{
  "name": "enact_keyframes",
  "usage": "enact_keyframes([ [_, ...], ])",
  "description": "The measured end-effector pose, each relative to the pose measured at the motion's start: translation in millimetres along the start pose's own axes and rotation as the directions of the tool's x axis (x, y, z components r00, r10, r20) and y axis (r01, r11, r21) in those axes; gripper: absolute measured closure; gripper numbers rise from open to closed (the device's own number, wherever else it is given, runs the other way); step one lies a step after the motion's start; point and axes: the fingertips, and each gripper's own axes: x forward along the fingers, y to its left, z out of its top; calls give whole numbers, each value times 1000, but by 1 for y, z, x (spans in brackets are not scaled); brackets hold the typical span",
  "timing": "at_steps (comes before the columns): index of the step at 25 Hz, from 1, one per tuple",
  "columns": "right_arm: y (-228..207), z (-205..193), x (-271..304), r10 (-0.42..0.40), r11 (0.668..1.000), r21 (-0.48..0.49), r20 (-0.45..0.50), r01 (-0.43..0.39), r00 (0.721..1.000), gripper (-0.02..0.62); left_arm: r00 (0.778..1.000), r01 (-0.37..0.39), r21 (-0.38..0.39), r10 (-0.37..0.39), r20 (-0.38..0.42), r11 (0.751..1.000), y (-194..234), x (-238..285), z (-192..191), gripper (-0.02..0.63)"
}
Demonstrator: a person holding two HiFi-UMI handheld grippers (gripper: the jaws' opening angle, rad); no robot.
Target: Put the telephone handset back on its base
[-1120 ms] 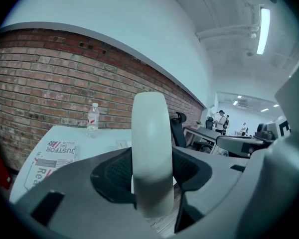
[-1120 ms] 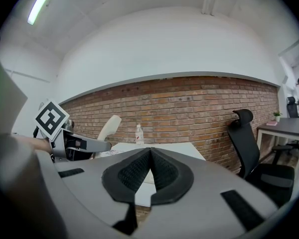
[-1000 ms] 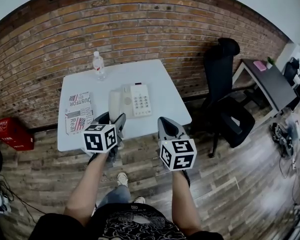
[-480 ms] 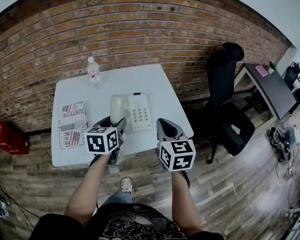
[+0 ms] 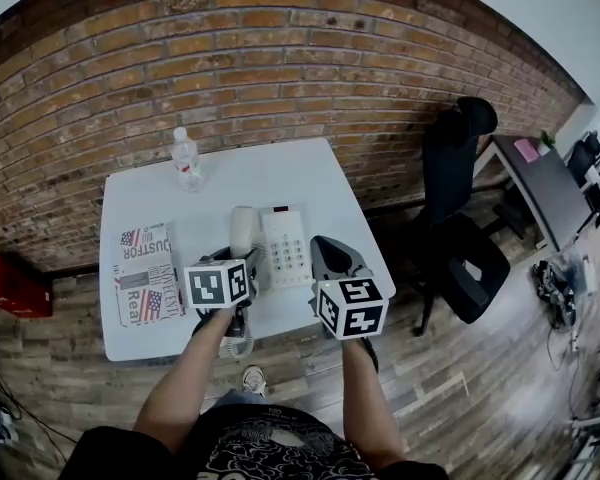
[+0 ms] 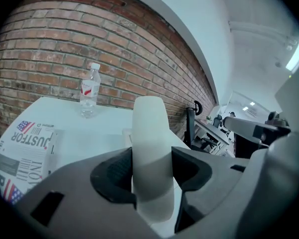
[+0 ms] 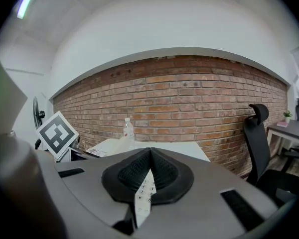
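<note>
On the white table [image 5: 280, 173] stands a white telephone base [image 5: 285, 248] with a keypad. The white handset [image 5: 242, 232] is just left of the base and points away from me. My left gripper [image 5: 242, 264] is shut on the handset's near half. In the left gripper view the handset [image 6: 149, 133] fills the gap, with both pads pressed on its sides. I cannot tell whether it rests on the base or is lifted. My right gripper [image 5: 325, 252] hovers by the base's right front corner, shut with nothing in it. Its pads [image 7: 139, 171] meet at the tip.
A water bottle [image 5: 186, 158] stands at the table's far left and a folded newspaper [image 5: 145, 273] lies at its left. A black office chair [image 5: 460, 218] and a dark desk [image 5: 550, 183] are to the right. A red crate [image 5: 10, 283] sits on the floor at left.
The table has come nearer in the head view. Both grippers now reach further over its front part. The left jaws lie alongside the handset instead of at its near end.
</note>
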Motion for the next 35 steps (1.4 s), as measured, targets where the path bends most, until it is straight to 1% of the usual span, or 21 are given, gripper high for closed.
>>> enact_keyframes([
  [7, 3, 4, 25, -4, 1000, -23, -29, 3, 1000, 598, 998, -18, -67, 14, -62, 998, 14, 21, -3, 391],
  [11, -1, 1, 32, 3, 1000, -17, -41, -4, 999, 597, 996, -34, -89, 26, -91, 995, 16, 30, -7, 390],
  [14, -4, 0, 37, 24, 1000, -17, -42, -25, 999, 598, 993, -60, -99, 49, -110, 993, 18, 37, -10, 390],
  [20, -19, -5, 46, 89, 995, -29, -56, -91, 994, 598, 982, -138, -116, 121, -142, 984, 20, 51, -14, 390],
  [26, -31, -10, 55, 155, 987, -34, -75, -158, 985, 597, 964, -218, -127, 193, -183, 968, 23, 64, -17, 390],
  [35, -47, -14, 58, 199, 978, -39, -88, -203, 976, 598, 930, -314, -120, 280, -239, 942, 28, 79, -29, 390],
])
